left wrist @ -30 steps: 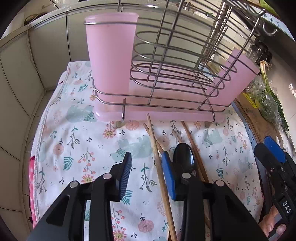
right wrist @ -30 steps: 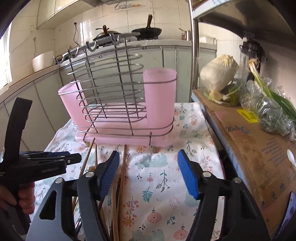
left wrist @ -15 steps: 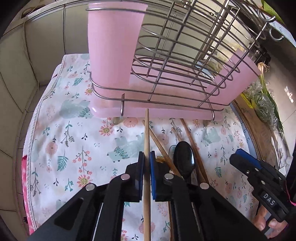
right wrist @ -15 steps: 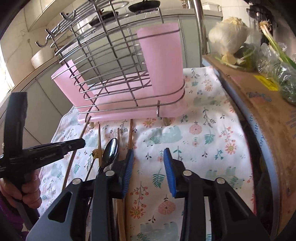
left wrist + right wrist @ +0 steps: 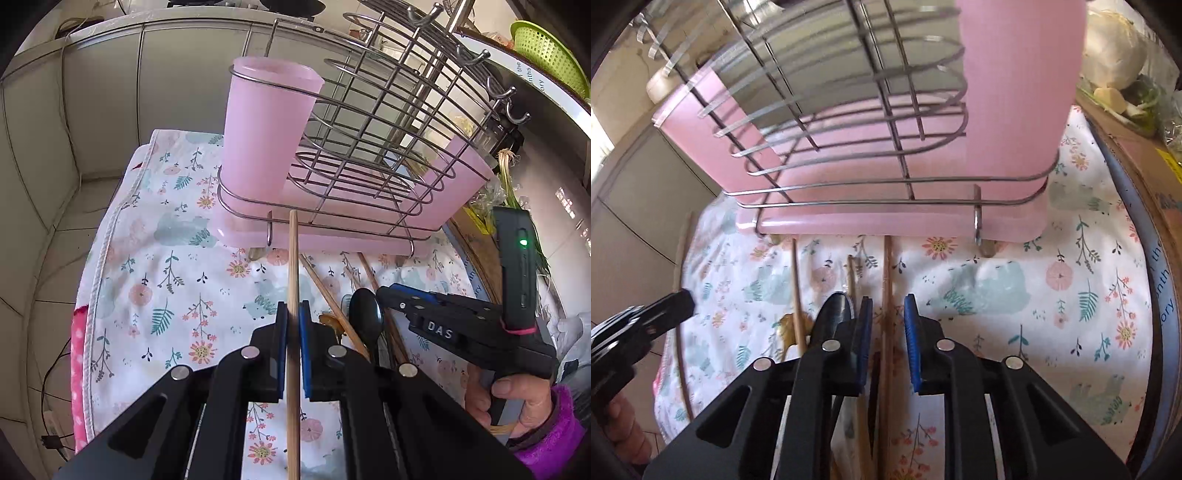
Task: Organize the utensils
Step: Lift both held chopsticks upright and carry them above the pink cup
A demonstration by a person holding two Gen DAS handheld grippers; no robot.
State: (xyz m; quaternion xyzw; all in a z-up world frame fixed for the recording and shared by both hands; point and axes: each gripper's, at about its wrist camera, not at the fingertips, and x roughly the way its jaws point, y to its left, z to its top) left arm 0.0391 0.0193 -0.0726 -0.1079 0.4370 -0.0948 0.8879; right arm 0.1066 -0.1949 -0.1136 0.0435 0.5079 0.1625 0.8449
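Note:
My left gripper (image 5: pixel 293 310) is shut on a wooden chopstick (image 5: pixel 293 258), whose tip points at the base of the wire rack (image 5: pixel 388 147) with its pink cup (image 5: pixel 266 136). More chopsticks (image 5: pixel 325 291) and a black spoon (image 5: pixel 365 317) lie on the floral cloth (image 5: pixel 166 258) just to the right. My right gripper (image 5: pixel 888 302) is low over that pile; its jaws are closing around a chopstick (image 5: pixel 886 273) lying on the cloth, and a gap still shows on both sides of it. The black spoon (image 5: pixel 834 310) lies beside its left finger.
A cardboard box (image 5: pixel 1137 155) with greens (image 5: pixel 1126 48) on it borders the cloth on the right. A green colander (image 5: pixel 546 48) sits on the counter behind the rack. Cabinet fronts and tiled floor lie to the left of the cloth. A hand in a purple sleeve (image 5: pixel 546 432) holds the right gripper.
My left gripper shut on a chopstick and lifted it slightly off the cloth. My right gripper dropped and tilted down over the pile while its jaws narrowed around another chopstick.

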